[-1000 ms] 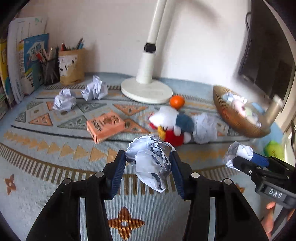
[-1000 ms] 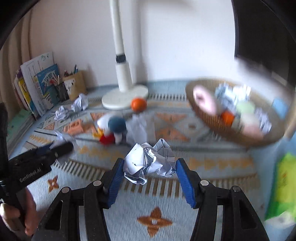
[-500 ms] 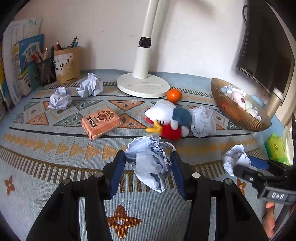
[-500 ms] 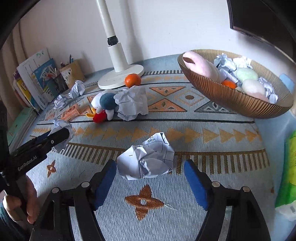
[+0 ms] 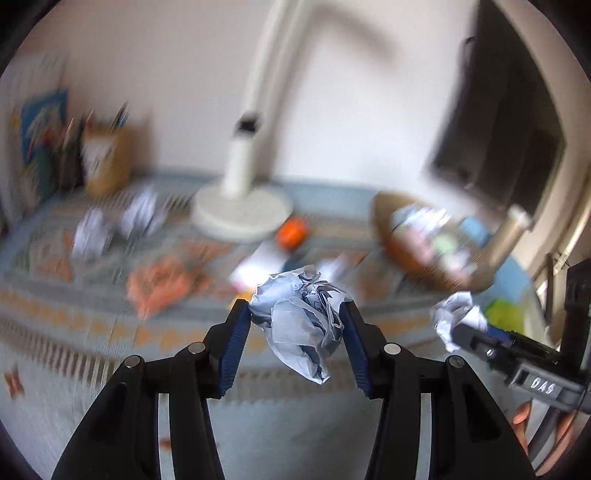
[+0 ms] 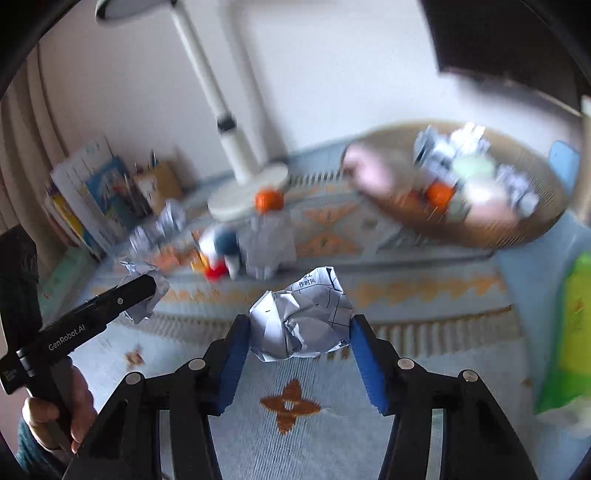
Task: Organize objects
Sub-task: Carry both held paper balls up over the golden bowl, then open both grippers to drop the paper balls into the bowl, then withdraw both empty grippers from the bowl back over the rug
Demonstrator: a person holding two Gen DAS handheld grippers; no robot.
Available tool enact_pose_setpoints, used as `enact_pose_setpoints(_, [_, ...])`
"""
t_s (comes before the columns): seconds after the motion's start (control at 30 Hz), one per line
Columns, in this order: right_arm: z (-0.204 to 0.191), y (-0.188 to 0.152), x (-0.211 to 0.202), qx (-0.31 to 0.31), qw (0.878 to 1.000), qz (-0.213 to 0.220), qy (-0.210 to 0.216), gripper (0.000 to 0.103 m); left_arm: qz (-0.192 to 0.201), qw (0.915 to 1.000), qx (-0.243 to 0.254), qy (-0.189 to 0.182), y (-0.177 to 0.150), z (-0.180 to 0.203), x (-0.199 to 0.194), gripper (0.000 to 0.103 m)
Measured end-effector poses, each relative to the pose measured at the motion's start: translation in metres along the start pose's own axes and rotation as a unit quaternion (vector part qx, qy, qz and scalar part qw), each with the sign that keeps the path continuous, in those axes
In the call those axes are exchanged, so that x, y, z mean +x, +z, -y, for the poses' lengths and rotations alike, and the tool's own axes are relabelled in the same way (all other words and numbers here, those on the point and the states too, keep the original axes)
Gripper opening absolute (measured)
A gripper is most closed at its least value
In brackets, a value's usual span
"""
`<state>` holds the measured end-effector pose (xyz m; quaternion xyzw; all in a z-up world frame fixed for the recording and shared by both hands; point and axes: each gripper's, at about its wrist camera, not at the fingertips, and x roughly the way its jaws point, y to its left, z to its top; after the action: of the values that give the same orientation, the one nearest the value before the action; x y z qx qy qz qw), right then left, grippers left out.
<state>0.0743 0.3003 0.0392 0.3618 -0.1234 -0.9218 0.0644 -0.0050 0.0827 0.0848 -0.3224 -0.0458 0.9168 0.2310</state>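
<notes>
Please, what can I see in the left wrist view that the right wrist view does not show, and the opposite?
Only the left wrist view shows the "DAS" label on the right gripper. Only the right wrist view shows the lamp head and the printed paper ball, on which the right gripper is closing. Both show the basket, the orange, and the left gripper clamping its paper ball.
</notes>
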Motion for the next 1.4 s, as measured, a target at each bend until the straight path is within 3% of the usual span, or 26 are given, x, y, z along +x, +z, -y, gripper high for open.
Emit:
enact_pose_setpoints(0.13, [0.02, 0.046, -0.064, 0.021, 0.994, 0.094, -0.045, 0.055, 0.028, 0.9979, 0.042, -0.04, 0.052, 0.056, 0.007, 0.047])
enact_pose_setpoints(0.27, [0.062, 0.091, -0.112, 0.088, 0.975, 0.172, -0.107, 0.055, 0.027, 0.9941, 0.061, -0.085, 0.09, 0.111, 0.041, 0.047])
enact_pose_setpoints(0.4, [0.102, 0.124, -0.118, 0.127, 0.963, 0.181, -0.151, 0.055, 0.017, 0.9915, 0.077, -0.103, 0.099, 0.15, 0.08, 0.047])
enact_pose_setpoints(0.6, [0.133, 0.147, -0.092, 0.146, 0.963, 0.157, -0.166, 0.058, -0.004, 0.9885, 0.071, -0.133, 0.1, 0.173, 0.124, 0.053])
enact_pose_setpoints(0.63, [0.136, 0.149, -0.085, 0.149, 0.963, 0.151, -0.168, 0.07, -0.015, 0.987, 0.073, -0.142, 0.099, 0.175, 0.128, 0.059])
enact_pose_setpoints(0.67, [0.141, 0.152, -0.074, 0.153, 0.963, 0.134, -0.174, 0.075, -0.039, 0.9847, 0.077, -0.151, 0.097, 0.177, 0.135, 0.083])
enact_pose_setpoints(0.7, [0.146, 0.152, -0.068, 0.156, 0.964, 0.123, -0.178, 0.077, -0.055, 0.9843, 0.077, -0.149, 0.094, 0.177, 0.139, 0.096])
enact_pose_setpoints(0.8, [0.154, 0.145, -0.054, 0.159, 0.965, 0.099, -0.183, 0.077, -0.043, 0.9882, 0.066, -0.132, 0.088, 0.167, 0.134, 0.096])
enact_pose_setpoints(0.93, [0.158, 0.129, -0.055, 0.17, 0.966, 0.088, -0.176, 0.077, -0.039, 0.9886, 0.039, -0.14, 0.088, 0.145, 0.11, 0.096])
enact_pose_setpoints(1.07, [0.145, 0.114, -0.065, 0.162, 0.969, 0.084, -0.164, 0.077, 0.011, 0.9934, 0.025, -0.112, 0.084, 0.106, 0.053, 0.096])
enact_pose_setpoints(1.2, [0.097, 0.107, -0.074, 0.126, 0.979, 0.091, -0.13, 0.077, 0.056, 0.9968, 0.005, -0.057, 0.076, 0.056, -0.004, 0.101])
enact_pose_setpoints(1.4, [0.011, 0.094, -0.048, 0.067, 0.992, 0.076, -0.072, 0.082, 0.091, 0.9947, -0.028, 0.039, 0.047, -0.029, -0.069, 0.102])
